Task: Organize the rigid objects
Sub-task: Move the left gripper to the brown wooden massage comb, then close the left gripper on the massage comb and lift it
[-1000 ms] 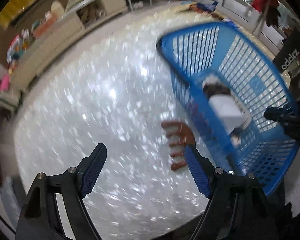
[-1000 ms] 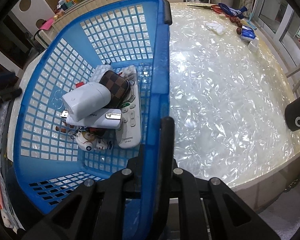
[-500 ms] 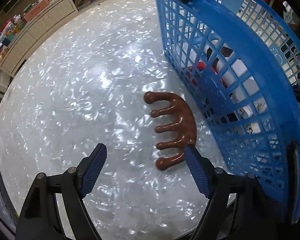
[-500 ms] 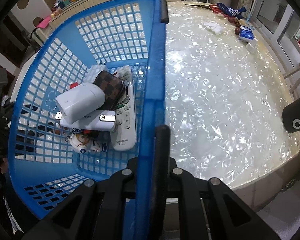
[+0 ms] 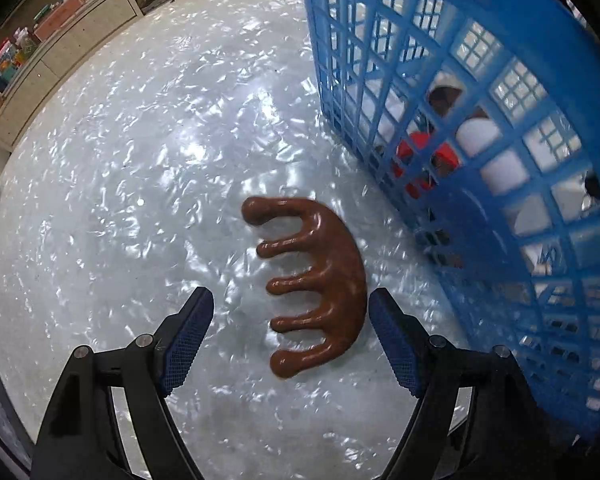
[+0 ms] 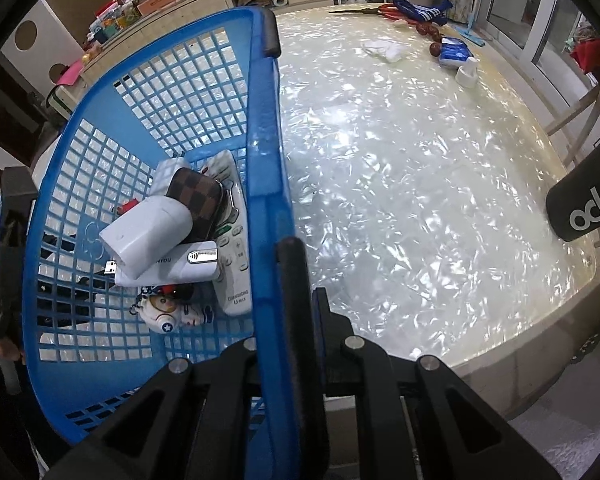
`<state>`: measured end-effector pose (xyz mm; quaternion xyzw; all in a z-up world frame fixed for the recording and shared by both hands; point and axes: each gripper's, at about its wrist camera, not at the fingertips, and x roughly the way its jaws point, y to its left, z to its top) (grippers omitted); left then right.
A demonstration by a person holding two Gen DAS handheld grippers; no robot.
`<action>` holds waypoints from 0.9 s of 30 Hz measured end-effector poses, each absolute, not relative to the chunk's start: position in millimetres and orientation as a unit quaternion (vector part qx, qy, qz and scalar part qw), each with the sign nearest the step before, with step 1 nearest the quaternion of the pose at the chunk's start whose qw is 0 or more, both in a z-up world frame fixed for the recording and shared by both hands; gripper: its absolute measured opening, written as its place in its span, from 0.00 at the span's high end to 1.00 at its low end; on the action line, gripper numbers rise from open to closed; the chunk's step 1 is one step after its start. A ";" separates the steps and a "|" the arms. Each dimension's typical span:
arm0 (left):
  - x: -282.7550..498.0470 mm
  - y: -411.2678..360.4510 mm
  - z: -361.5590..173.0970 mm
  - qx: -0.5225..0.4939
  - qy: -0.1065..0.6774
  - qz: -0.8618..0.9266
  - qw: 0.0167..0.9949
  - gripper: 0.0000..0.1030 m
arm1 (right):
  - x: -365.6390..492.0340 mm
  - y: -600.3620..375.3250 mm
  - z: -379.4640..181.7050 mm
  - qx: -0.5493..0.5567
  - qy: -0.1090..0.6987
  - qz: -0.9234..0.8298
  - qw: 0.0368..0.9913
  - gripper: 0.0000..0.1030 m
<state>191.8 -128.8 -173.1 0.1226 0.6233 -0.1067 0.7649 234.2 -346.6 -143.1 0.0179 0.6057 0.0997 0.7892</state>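
Observation:
A brown wooden comb-shaped massager (image 5: 320, 280) lies flat on the white pearly table, its prongs pointing left. My left gripper (image 5: 290, 336) is open just above it, one blue pad on each side, neither touching. The blue plastic basket (image 5: 500, 92) stands tilted close on the right. My right gripper (image 6: 288, 292) is shut on the blue basket's rim (image 6: 266, 128). Inside lie a white remote (image 6: 232, 248), a checkered brown wallet (image 6: 196, 196), a white box (image 6: 148, 228) and a small toy figure (image 6: 168, 312).
Scissors (image 6: 380, 10), a white cloth (image 6: 384, 50), a blue packet (image 6: 454, 54) and a white cup (image 6: 468, 74) lie at the table's far side. A black bottle (image 6: 584, 204) stands at the right edge. Shelves with clutter (image 5: 60, 28) line the back wall.
My left gripper has come down toward the brown massager, which now lies between its open fingers. The basket has shifted and tilted slightly in my right gripper's hold.

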 end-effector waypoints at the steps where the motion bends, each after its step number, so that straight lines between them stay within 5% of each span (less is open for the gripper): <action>1: 194.2 -128.4 -173.4 0.120 0.624 -0.107 0.765 0.20 | 233.7 -346.4 -142.3 0.016 0.605 0.100 0.790 0.91; 17: 215.9 -117.6 -178.8 0.100 0.636 -0.095 0.760 0.16 | 228.4 -345.9 -145.7 0.024 0.604 0.108 0.790 0.91; 21: 208.8 -105.3 -180.5 0.096 0.648 -0.084 0.751 0.04 | 227.0 -346.2 -146.3 0.024 0.604 0.110 0.789 0.91; 27: 209.2 -82.7 -193.5 0.073 0.667 -0.069 0.738 0.04 | 226.7 -346.9 -146.5 0.027 0.604 0.112 0.789 0.91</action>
